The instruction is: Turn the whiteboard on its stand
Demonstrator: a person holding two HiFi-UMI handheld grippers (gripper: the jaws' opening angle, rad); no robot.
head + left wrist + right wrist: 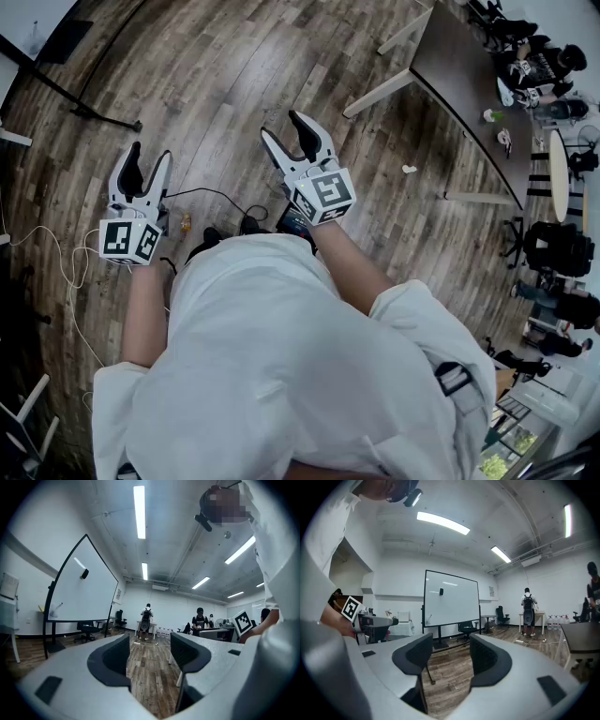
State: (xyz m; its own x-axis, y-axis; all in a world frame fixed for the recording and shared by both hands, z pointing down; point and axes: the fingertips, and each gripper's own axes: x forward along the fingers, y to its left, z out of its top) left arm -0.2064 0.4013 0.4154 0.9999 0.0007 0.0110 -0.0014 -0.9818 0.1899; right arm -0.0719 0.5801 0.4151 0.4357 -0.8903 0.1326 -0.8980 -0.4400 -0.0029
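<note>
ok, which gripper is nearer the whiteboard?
Left. The left gripper has the whiteboard close off to its left; the right gripper sits farther over, with it ahead across the floor. Neither touches it.

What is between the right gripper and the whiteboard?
Mostly wooden floor lies between the right gripper and the whiteboard, in the right gripper view.

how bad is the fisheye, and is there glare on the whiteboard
Left gripper view: strong fisheye, dark corners, whiteboard looks skewed, one faint lamp streak on it. Right gripper view: same dark corners, whiteboard nearly straight, faint streaks only. Head view: floor planks curve.
</note>
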